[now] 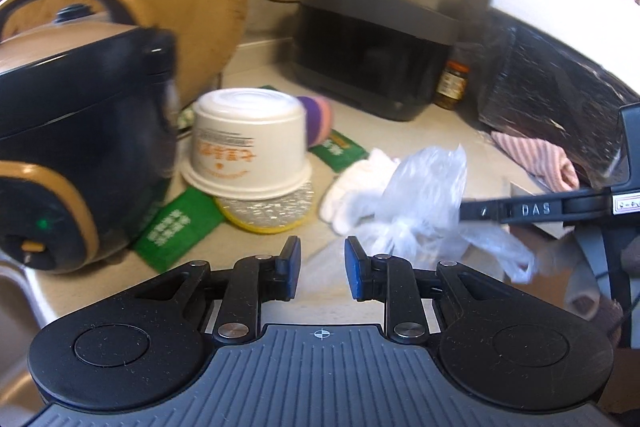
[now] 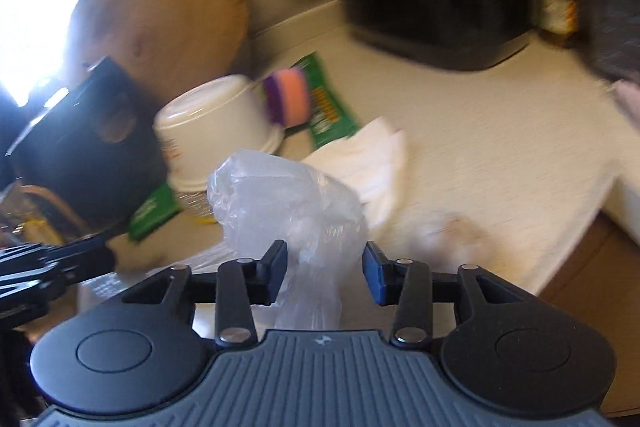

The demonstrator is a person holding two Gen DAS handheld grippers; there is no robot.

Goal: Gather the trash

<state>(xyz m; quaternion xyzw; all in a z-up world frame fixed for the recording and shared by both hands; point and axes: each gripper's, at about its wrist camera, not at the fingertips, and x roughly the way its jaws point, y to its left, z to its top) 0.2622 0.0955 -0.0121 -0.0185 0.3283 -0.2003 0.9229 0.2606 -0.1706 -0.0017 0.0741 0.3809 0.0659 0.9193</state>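
**Clear bag caught between gripper fingers over cluttered counter**

At lower centre, the right gripper (image 2: 325,273) stands part open, a crumpled clear plastic bag (image 2: 288,195) between its fingers, not pinched. The left gripper (image 1: 322,263) is part open and empty. Behind lie an upturned white bowl (image 1: 248,147) and white tissue (image 1: 352,187).

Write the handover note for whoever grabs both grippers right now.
Left gripper: jaws apart, nothing between them.
Right gripper: clear plastic bag stands between its jaws; pads do not look pressed on it, so treat the hold as unsure.
On the counter: upturned white cup on a foil lid, green wrappers, white tissue.
Done: only the bag is lifted.
Left: secure the bag, then gather cup, lid, wrappers, tissue.
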